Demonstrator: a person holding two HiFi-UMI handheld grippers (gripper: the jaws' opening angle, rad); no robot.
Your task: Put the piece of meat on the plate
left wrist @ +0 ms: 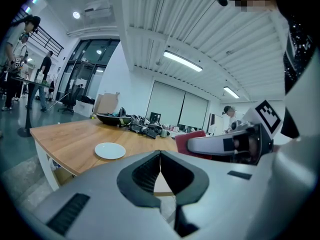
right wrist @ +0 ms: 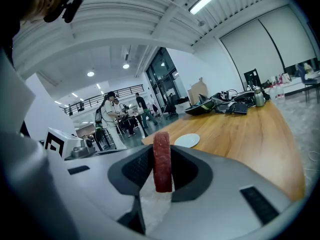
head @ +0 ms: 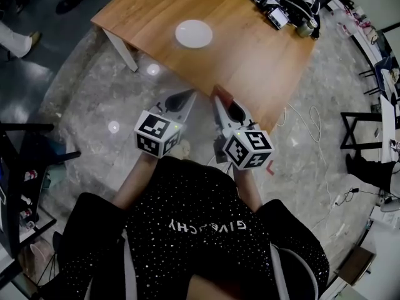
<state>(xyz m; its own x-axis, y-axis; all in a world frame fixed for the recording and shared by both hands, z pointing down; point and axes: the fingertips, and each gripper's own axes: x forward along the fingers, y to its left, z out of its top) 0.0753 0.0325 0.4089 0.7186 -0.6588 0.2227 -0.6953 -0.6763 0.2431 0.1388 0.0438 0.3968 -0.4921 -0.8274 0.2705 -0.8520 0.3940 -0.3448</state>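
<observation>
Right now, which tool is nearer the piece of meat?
Right. The right tool has the piece of meat clamped upright between its jaws. The left tool, shut and empty, is alongside on its left, clear of the meat.

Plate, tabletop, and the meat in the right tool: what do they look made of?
Plate: white, smooth, faint sheen; likely ceramic, possibly melamine.
Table: light top with visible wood grain, matte; solid wood or laminate, can't tell.
Piece of meat: dark red, grainy surface, stands as a stiff slab; real or a prop, unclear.
</observation>
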